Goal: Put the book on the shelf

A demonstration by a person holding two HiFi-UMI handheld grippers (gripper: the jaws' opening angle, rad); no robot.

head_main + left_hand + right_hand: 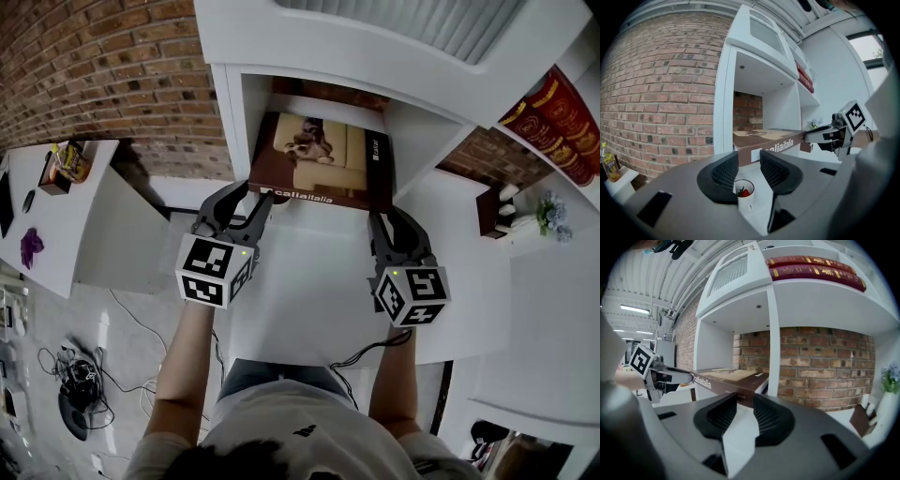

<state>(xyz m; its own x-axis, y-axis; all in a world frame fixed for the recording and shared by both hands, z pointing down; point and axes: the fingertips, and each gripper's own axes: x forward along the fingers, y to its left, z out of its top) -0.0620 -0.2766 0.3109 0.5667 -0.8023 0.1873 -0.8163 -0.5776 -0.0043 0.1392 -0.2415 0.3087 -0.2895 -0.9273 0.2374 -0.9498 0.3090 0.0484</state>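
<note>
Book (323,155) lies flat in the shelf compartment (419,131); left gripper (258,193), right gripper (387,217) fingers both open.

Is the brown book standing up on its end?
No, the brown book lies flat with its cover facing up, partly inside the opening of the shelf.

Book (323,159): smooth brown cover; shelf (412,127): smooth matt white; wall (94,75): rough brick.

Bright, even white light — ceiling strips (635,309) glow in the right gripper view, a window (868,47) glares in the left. The shelf (230,122) bay is shadowed inside. Both gripper views bulge fisheye-style, black at the corners; foregrounds are soft.
</note>
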